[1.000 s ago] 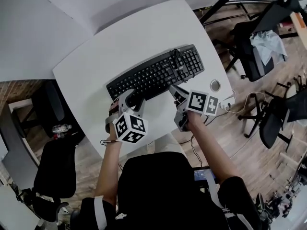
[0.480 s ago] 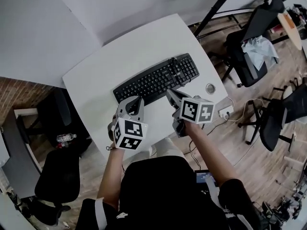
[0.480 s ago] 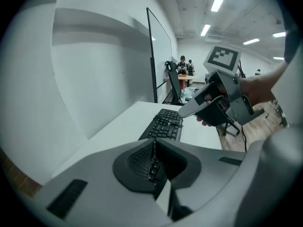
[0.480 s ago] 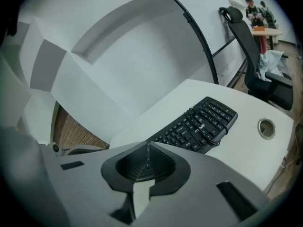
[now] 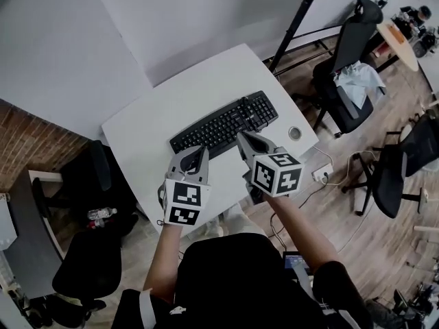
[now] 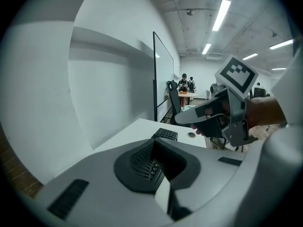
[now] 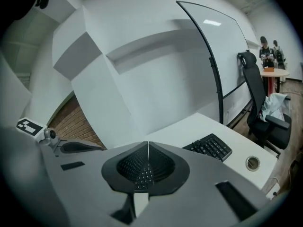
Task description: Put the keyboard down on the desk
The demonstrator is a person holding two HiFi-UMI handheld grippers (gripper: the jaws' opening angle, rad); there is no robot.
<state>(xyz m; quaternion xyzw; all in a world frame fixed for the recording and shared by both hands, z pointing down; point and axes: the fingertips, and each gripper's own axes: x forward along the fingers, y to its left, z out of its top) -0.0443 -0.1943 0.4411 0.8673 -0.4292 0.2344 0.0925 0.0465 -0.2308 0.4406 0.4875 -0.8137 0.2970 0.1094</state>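
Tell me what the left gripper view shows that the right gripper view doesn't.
Only the left gripper view: the right gripper with its marker cube, in the person's hand. Only the right gripper view: the left gripper, whose jaws have just closed on nothing, and a cloth on an office chair. Both: the keyboard lying on the white desk, the desk's round grommet, and that view's own jaws shut and empty.

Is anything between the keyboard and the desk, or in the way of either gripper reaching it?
Nothing visible. The keyboard lies flat on the white desk. The left gripper, whose jaws have just closed empty, and the shut right gripper hang over the desk's near edge, with only air between them and the keyboard.
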